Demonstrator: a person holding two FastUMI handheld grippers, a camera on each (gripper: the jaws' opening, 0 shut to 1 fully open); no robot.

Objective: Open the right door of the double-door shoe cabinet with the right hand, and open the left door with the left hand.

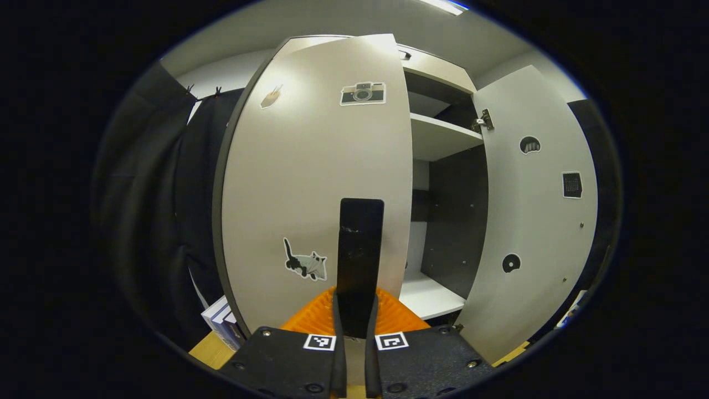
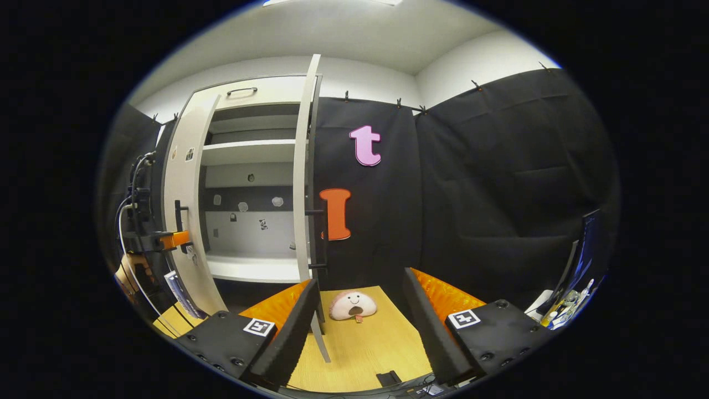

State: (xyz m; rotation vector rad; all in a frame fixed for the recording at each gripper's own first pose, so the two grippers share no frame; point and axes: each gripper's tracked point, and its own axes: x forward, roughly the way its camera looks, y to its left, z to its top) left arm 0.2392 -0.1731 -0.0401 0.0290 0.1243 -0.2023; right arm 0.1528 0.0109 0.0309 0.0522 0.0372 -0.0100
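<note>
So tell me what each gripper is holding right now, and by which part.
The left gripper is shut on the left door's handle, near its lower end. The right gripper is open, holding nothing.

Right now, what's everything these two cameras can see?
Shoe cabinet: one, pale grey, against the booth wall.
Left door: one, pale grey, partly open, stickers on its front.
Door handle: one, dark bar, between the left hand-held gripper's fingers.
Right door: one, pale grey, swung wide open.
Shelves: white, inside the cabinet.
Plush toy: one, pink, on the wooden floor.
Left hand-held gripper: one, closed on the handle.
Right hand-held gripper: one, fingers apart, holding nothing.
</note>
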